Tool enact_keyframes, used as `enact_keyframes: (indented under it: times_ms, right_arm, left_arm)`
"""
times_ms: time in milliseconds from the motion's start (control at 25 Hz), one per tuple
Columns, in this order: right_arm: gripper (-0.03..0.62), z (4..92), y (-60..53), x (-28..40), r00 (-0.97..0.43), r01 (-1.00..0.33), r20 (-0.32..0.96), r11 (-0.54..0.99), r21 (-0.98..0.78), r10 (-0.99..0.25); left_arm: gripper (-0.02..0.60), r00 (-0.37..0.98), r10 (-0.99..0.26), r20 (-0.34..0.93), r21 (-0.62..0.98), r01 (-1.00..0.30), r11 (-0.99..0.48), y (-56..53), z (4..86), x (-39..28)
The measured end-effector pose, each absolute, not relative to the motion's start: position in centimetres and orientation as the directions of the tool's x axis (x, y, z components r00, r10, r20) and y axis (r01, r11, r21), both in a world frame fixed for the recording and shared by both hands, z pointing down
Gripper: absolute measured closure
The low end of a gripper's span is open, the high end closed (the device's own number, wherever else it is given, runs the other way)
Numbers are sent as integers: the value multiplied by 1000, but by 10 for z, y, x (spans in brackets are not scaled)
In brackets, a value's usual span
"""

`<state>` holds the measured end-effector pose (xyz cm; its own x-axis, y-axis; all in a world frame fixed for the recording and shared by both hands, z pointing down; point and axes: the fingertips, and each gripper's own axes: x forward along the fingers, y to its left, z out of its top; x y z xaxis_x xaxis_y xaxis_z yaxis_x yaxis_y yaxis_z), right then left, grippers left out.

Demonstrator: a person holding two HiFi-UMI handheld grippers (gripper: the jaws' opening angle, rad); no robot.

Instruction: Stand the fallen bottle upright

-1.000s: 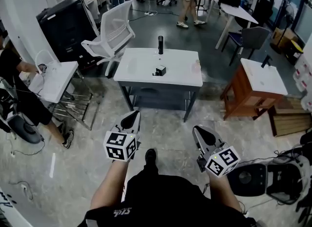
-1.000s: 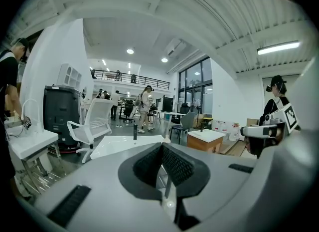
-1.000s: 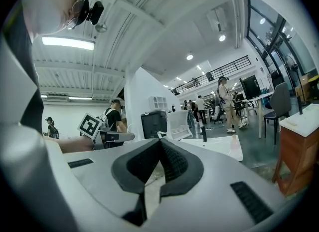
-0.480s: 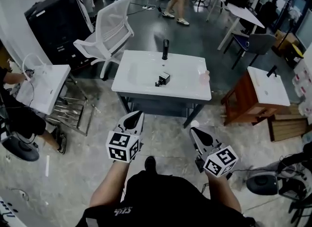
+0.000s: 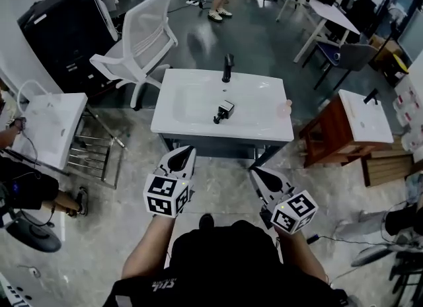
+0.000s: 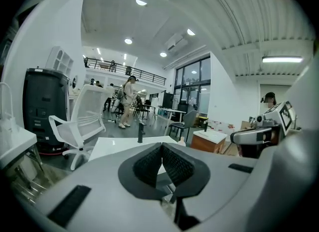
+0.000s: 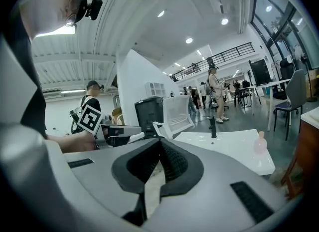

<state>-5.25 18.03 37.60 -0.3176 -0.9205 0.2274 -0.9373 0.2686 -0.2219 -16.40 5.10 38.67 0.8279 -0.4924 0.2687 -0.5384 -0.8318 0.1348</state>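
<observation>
Grey and closed, the left tongs (image 5: pixel 184 154) and the right tongs (image 5: pixel 257 174) both have their jaws pressed together with nothing between them; each gripper view shows the ribbed pads meeting. They hang over bare floor (image 5: pixel 225 187), short of the white table (image 5: pixel 261 125). The small black-and-white thing lying near the table's middle I take to be the fallen bottle (image 5: pixel 223 109); it is well apart from both tongs.

My main worry is arriving with the jaws closed. A closed tip would shove the bottle across the smooth top instead of gripping it, and it could roll into the basin or towards the edge. A pale pink bottle (image 5: pixel 284 107) stands upright at the right rim, just where the right tongs would come in, and a careless sweep could knock it to the floor. The black tap (image 5: pixel 228 68) stands behind the bottle, so overreaching could strike it. Gripping too low on the bottle may let it tip over again on release.
</observation>
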Motion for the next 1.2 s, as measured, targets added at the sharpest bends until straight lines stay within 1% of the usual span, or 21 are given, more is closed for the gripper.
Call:
enact_keyframes:
  times_ms: [120,480,600,720,960,1120,1200]
  right_arm:
    - [580,382,163,-58,-354,-927,234,306,-218,-905]
    - [580,403,99,-31,-387,-910,253,322,-262,-887]
    - [580,404,67,-16,-433,-890,240,369,-268,-869]
    - [580,408,37,4,-487,-863,255,415,-288,-835]
    - [580,418,-33,82,-583,-810,287,518,-276,-760]
    - [580,429,-68,142,-631,-775,325,555,-301,-705]
    - [580,444,-85,165,-657,-754,346,579,-310,-670]
  left_arm:
    - [569,818,-503,278,143,-554,-820,35,392,-169]
    - [569,784,-532,322,140,-595,-792,-13,410,-154]
    - [569,764,-551,336,130,-616,-777,-39,411,-142]
    - [569,723,-594,353,136,-668,-732,-63,414,-128]
    - [569,618,-682,391,148,-773,-616,-117,430,-61]
    - [569,594,-686,421,136,-789,-599,-137,429,7]
    - [569,571,-701,426,136,-807,-574,-149,429,30]
